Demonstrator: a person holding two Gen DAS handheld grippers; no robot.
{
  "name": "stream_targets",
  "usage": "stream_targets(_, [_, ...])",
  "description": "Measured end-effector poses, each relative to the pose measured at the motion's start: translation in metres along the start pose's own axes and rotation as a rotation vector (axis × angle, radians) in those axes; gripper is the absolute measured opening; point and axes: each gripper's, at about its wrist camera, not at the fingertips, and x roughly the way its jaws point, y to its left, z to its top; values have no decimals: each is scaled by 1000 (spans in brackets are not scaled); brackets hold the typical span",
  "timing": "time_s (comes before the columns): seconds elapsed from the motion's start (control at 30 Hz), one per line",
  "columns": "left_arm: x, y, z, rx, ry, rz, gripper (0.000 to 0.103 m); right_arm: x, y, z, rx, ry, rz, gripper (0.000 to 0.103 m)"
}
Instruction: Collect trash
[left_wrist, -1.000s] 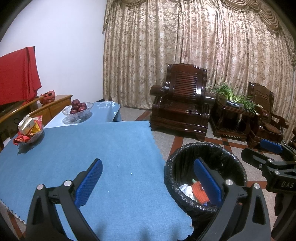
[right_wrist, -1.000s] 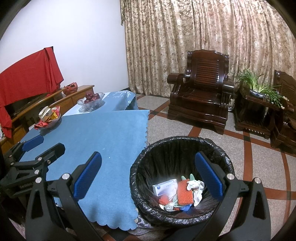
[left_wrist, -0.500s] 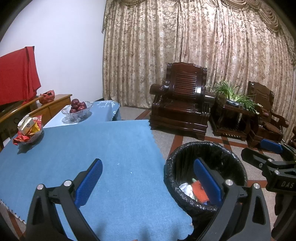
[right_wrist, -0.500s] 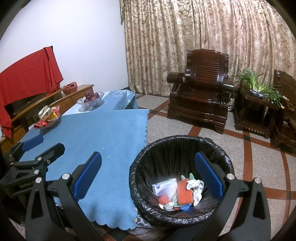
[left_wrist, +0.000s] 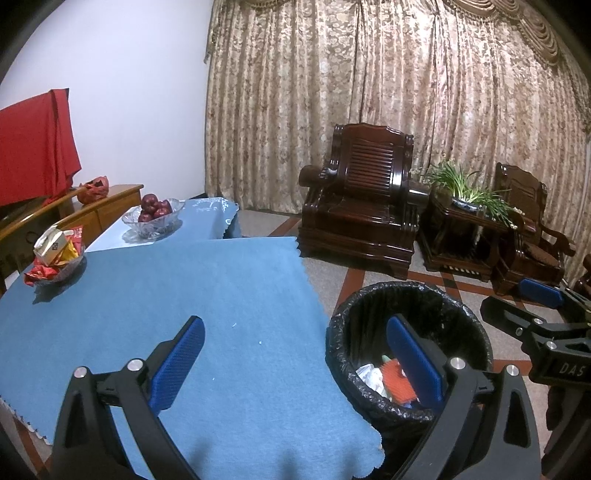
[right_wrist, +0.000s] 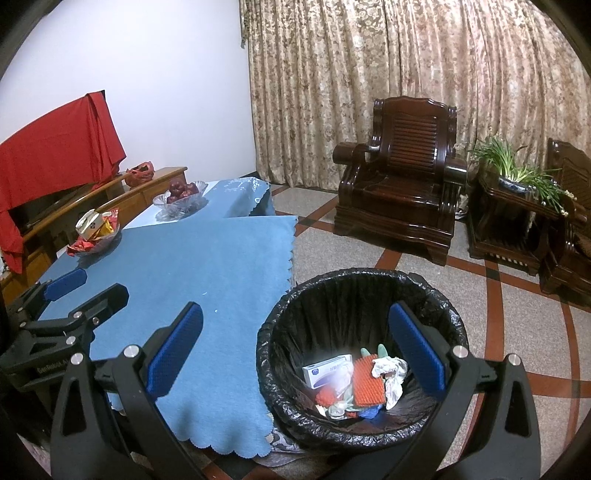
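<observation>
Both wide apart and empty: left tongs (left_wrist: 295, 363) above the blue tabletop (left_wrist: 192, 295) edge, right tongs (right_wrist: 297, 352) over the bin (right_wrist: 364, 354). Lying at the bottom of that black-lined bin, beside the tabletop: trash (right_wrist: 360, 384), including a white box, an orange piece and crumpled paper.

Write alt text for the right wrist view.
The open right gripper hangs above a black-lined trash bin holding a white box, orange scraps and crumpled paper. Left of the bin is a blue-clothed table; the left gripper hovers over it.
</observation>
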Motion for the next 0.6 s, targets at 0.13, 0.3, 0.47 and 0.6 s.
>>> stream_targets(0.13, [3,-4,-1,5,3,1,97,0,0,-2,0,1,0,98])
stream_targets(0.3, [3,-5,-1,4,6,3,97,1,-2,-3,-1,1,1,98])
stream_targets(0.47, [4,-5,-1,3,4,4,97,1,0,-3,-1,2,4,98])
stream_targets(0.6, [4,-3,-1,2,5,4,97,1,1,-2,0,2,3,98])
